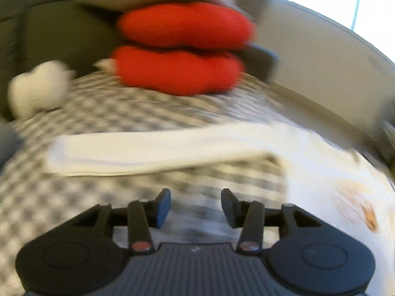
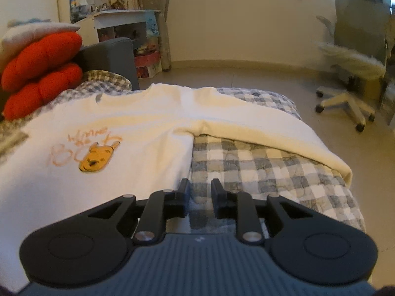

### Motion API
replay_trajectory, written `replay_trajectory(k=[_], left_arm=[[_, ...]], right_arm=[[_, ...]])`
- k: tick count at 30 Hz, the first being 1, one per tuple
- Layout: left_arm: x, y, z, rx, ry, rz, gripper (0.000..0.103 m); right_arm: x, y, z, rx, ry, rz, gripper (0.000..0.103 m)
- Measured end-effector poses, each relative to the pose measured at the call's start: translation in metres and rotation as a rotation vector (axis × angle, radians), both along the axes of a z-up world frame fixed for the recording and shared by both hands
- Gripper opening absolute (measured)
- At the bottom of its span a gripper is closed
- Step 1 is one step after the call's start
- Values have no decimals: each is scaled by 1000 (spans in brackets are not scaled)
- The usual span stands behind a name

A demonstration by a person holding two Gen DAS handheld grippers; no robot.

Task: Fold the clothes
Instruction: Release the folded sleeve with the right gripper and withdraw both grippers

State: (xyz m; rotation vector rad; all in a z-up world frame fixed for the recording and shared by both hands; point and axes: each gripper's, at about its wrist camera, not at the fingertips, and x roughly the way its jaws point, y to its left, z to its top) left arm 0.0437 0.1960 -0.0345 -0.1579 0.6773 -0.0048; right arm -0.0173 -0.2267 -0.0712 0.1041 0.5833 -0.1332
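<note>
While both my grippers, left (image 1: pixel 195 204) and right (image 2: pixel 200 194), gape empty, that soft, limp sweatshirt (image 2: pixel 103 128) lies flat on the bed (image 2: pixel 259 162); I'd pinch its sleeve (image 2: pixel 271 128) cuff.

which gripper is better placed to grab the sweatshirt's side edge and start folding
Right. The right gripper is open beside the sweatshirt side edge; the left gripper faces checkered bedding.

Sweatshirt (image 2: pixel 118 133) flat on quilt (image 2: pixel 259 162), 2 stacked cushions (image 2: pixel 42 74) behind its left side
</note>
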Motion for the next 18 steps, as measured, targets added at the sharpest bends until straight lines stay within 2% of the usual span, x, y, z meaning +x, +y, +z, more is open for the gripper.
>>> replay_trajectory(k=[3,5,8,18], left_arm=[[11,-31,-7,15,16,-92,46],[14,-41,-11,24,36,-115,46],[6,-45,-14,43,50,-122,46],[-49,-30,-2,34,54,-90,46]], right_arm=[[0,0,-1,-4,-16,2,25],[0,-3,-2,17,-24,2,25],[-1,-6,-3,43,-32,0,25],[-15,-6,-1,57,-34,-28,27]])
